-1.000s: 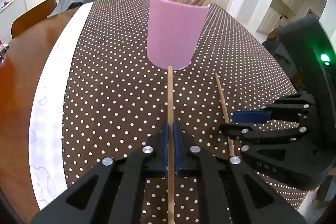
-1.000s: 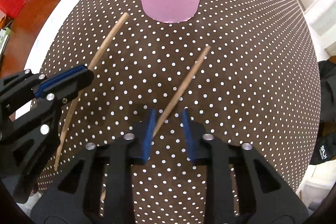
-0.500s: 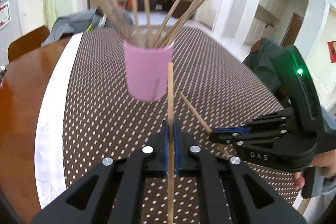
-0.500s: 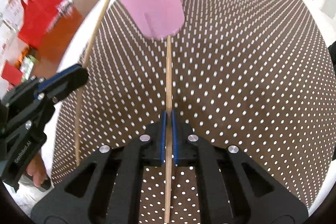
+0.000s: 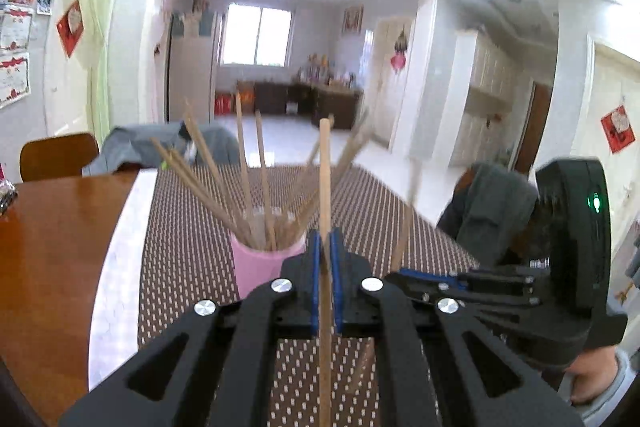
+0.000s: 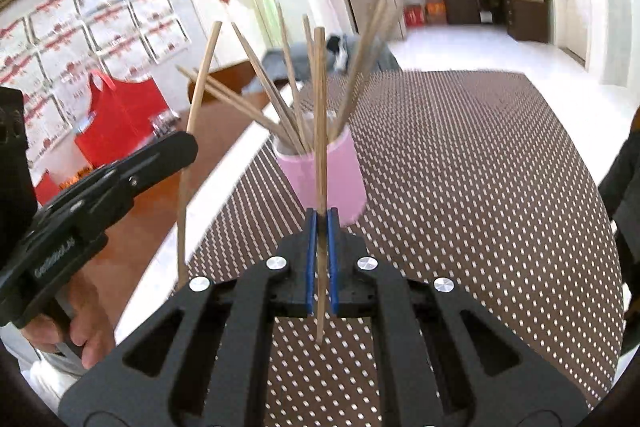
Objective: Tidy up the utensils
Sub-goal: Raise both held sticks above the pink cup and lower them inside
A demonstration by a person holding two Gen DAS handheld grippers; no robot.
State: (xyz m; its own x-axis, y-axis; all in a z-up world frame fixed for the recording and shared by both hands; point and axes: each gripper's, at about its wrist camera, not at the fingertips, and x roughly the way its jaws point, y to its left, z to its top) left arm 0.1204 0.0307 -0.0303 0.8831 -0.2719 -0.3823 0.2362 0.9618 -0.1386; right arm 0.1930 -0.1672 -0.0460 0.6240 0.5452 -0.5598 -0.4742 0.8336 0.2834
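A pink cup (image 5: 256, 267) (image 6: 324, 171) holding several wooden chopsticks stands on the brown dotted cloth (image 5: 192, 259) (image 6: 460, 167). My left gripper (image 5: 325, 239) is shut on a wooden chopstick (image 5: 325, 171) that points up and forward, held just right of the cup and above the cloth. My right gripper (image 6: 319, 223) is shut on another wooden chopstick (image 6: 319, 99), raised in front of the cup. In the left wrist view the right gripper (image 5: 408, 273) shows low at the right with its stick (image 5: 402, 239). In the right wrist view the left gripper (image 6: 176, 151) shows at the left with its stick (image 6: 200, 95).
The cloth lies on a wooden table (image 5: 52, 251) with a white runner (image 5: 116, 275) along its left side. A red bag (image 6: 116, 115) and small items sit at the table's far left. Chairs draped with grey clothes (image 5: 492, 211) stand around the table.
Both grippers rose from the cloth and tilted up, each carrying a chopstick. The right gripper closed on its chopstick a second ago. The cup now sits lower in both views.
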